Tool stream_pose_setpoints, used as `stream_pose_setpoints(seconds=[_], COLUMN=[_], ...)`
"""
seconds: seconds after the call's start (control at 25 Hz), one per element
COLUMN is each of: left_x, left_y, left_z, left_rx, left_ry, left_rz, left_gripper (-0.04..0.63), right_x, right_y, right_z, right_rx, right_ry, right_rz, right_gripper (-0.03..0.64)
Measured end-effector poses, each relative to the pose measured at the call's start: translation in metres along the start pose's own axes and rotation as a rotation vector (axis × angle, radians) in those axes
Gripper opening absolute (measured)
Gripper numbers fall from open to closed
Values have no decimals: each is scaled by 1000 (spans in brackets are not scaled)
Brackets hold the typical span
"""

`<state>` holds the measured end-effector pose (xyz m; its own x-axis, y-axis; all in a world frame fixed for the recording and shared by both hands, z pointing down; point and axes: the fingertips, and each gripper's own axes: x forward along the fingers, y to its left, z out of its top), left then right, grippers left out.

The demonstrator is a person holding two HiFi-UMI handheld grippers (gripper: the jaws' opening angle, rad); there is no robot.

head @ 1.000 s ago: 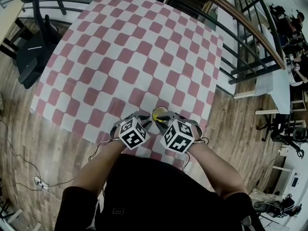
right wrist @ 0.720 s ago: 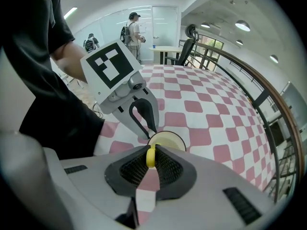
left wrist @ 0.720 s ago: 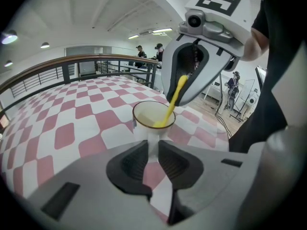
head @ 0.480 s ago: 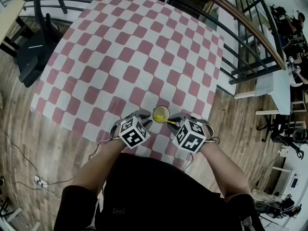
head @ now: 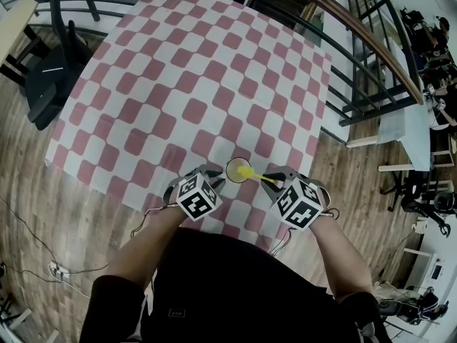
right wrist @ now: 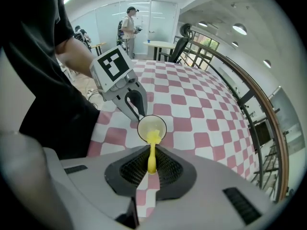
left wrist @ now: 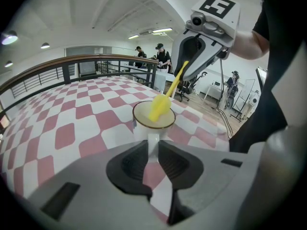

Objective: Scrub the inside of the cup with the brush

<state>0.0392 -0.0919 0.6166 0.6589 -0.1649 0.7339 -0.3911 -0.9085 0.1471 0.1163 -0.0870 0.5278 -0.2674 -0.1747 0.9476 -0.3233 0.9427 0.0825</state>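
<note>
A small white cup (head: 235, 169) with a dark rim stands near the front edge of the checked table. My left gripper (head: 217, 182) is shut on the cup's handle (left wrist: 152, 143), which sits between its pads. My right gripper (head: 273, 180) is shut on the thin stem of a yellow brush (head: 254, 175). In the left gripper view the brush head (left wrist: 159, 108) hangs at the cup's mouth (left wrist: 153, 120), slanting up toward the right gripper (left wrist: 203, 44). In the right gripper view the brush (right wrist: 152, 150) reaches over the cup's near rim (right wrist: 152, 127), with the left gripper (right wrist: 134, 107) just behind it.
The red-and-white checked cloth (head: 186, 84) covers the table, whose front edge lies just below the grippers. A black office chair (head: 50, 70) stands at the left. A metal railing with a wooden rail (head: 357, 41) runs along the right. People stand far off in the background.
My right gripper has moved right and away from the cup, drawing the brush head up from inside the cup to its rim. The left gripper and the cup have stayed put.
</note>
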Motion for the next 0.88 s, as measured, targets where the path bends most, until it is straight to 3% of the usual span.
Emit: stream_pose_setpoints(seconds=[0.52, 0.88], left_x=[-1, -1], left_y=[2, 0], left_z=[3, 1], left_rx=[-15, 15], left_ry=[-15, 0], left_rz=[9, 20], left_gripper=[67, 69], right_x=[4, -3], right_y=[-18, 16], right_z=[28, 60], right_rx=[15, 54], right_ry=[-82, -206], right_rz=[-90, 29], right_gripper=[43, 42])
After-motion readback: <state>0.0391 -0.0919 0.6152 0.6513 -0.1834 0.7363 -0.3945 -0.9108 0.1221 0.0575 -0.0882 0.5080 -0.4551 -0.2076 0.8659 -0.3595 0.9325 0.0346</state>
